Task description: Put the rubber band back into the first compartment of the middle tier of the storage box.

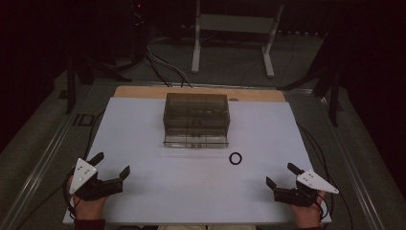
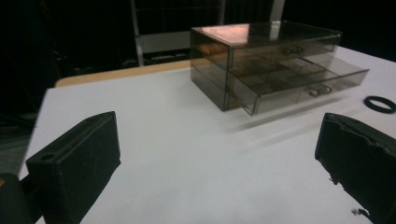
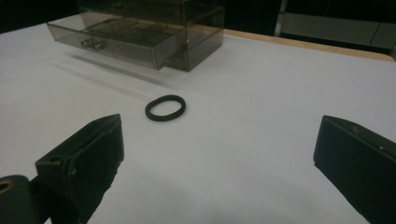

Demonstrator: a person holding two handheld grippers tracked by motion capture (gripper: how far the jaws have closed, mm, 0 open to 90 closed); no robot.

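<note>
Item: small black rubber ring point(image 1: 235, 158), lying flat on the white surface point(image 1: 143, 143), just in front of the smoky clear plastic two-drawer box point(image 1: 196, 120), off its right corner; lower drawer point(image 2: 299, 86) pulled out.
Left hand-held gripper point(image 1: 113, 165): wide open, empty, well apart from box.
Right hand-held gripper point(image 1: 281, 175): wide open, empty, nearer the ring.
Step, as judged: approach not begun. Next: right hand-held gripper reaches the ring, closes across its band.

Your left gripper point(image 1: 111, 165) and right gripper point(image 1: 279, 175) are matte black, each with two blocky, flat-faced jaws and a pale grey three-cornered plate on top, dotted with small dark holes. Thin black cables trail from both toward the table edge. The left gripper's jaw has a round hole near its base. Your sleeve point(image 1: 89, 224) cuffs look dark red.
</note>
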